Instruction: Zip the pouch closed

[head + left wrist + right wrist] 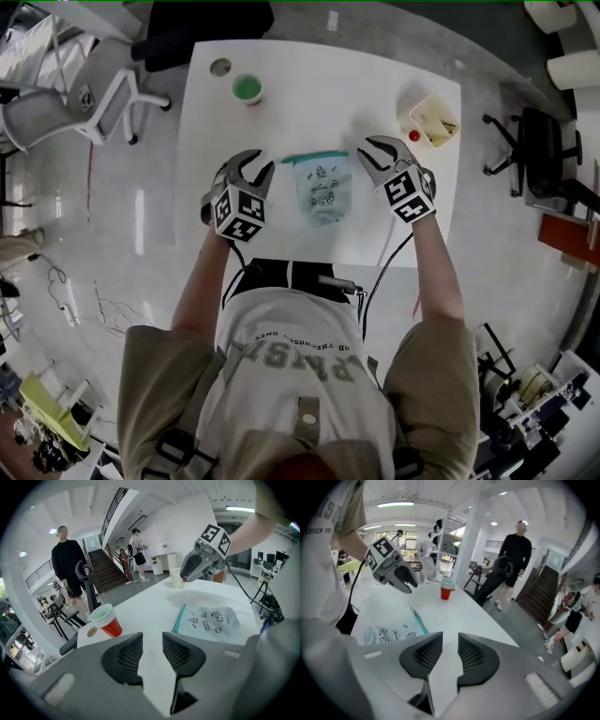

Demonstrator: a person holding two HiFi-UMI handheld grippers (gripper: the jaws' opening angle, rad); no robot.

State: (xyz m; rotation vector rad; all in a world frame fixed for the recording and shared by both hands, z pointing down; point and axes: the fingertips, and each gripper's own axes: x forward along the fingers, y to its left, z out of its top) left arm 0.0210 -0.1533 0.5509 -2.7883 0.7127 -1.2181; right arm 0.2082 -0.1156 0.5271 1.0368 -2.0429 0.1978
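Black claws sit in both hands, one on each side of the pouch (322, 187). The left gripper (255, 161) hangs above the near left part of the table (309, 94), tipped forward and down. Its jaws are apart, and only bare table shows between them. The right gripper (375, 150) hangs the same way on the other side, also with its jaws apart and nothing in them. Both arms reach straight out from the body.

The pouch lies flat on the white table between the two grippers and touches neither. It is pale blue with little drawings, and its green zip edge points away from the person.

Farther back stands a red cup (247, 89) with a pale green top. A small box (419, 106) sits near the far right corner. The floor (141, 234) is grey and shiny. Chairs (66, 108) stand around the table. A person in black (68, 562) stands near some stairs (105, 571).
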